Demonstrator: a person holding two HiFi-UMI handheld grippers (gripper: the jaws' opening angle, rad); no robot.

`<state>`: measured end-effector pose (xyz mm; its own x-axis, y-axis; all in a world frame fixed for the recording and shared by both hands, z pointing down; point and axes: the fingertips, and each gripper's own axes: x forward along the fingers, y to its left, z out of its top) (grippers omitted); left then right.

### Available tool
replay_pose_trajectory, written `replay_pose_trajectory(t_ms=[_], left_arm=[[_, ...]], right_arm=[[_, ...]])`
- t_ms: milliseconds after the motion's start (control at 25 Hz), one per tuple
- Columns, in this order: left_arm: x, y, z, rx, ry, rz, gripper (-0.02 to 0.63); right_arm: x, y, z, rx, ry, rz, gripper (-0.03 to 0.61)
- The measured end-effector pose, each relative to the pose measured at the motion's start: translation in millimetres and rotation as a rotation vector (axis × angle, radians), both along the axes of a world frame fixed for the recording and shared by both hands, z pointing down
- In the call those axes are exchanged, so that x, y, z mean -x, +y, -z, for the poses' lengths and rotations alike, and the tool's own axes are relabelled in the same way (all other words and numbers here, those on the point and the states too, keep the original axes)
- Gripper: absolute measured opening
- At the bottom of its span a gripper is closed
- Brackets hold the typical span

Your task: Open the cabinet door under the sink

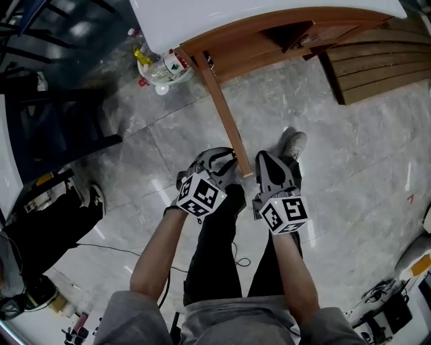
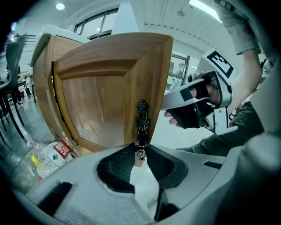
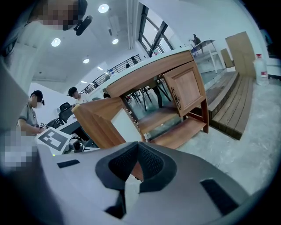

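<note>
Grey floor below; left claw is pinching the handle of the open cabinet door, right claw hovering beside it, pressed together.

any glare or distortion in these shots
Head view: sharp, with white glare streaks on the glossy floor. Left gripper view: fisheye bows the door, corners go black, handle stays crisp. Right gripper view: same bowing, ceiling lamps blown out.
</note>
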<state>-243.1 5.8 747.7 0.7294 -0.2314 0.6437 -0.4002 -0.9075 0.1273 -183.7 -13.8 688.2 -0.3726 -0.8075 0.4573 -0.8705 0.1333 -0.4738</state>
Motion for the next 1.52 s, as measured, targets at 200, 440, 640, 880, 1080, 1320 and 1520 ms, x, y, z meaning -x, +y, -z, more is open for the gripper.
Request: replay_pose_trajectory(t_ms=[200,440,640,880,1080,1320,1520], left_arm=[[0,1,2,-0.017,-0.018,0.020,0.083],[16,-1,19,-0.020,0.012,0.163,0.092],[26,9,54,-0.011,0.037,0.319,0.092],[18,7,116,-0.050,0.063,0.425,0.090],[12,5,170,-0.102,0.067,0.477,0.052],[6,2,227,-0.127,0.099,0.515,0.020],[10,-5,274,-0.108,0.153,0.630,0.012]], right_arm=[[13,-3,8,0.007,0.005,0.030,0.008],[19,-4,13,0.014,-0.004,0.075,0.008],[15,2,35,0.010,-0.022,0.112,0.008],[2,-1,85,-0.021,-0.017,0.162,0.008],[-3,-4,132,-0.056,-0.025,0.190,0.008],[-3,-9,181,-0.102,-0.014,0.228,0.008],[-10,-10,224,-0.141,0.001,0.252,0.008]])
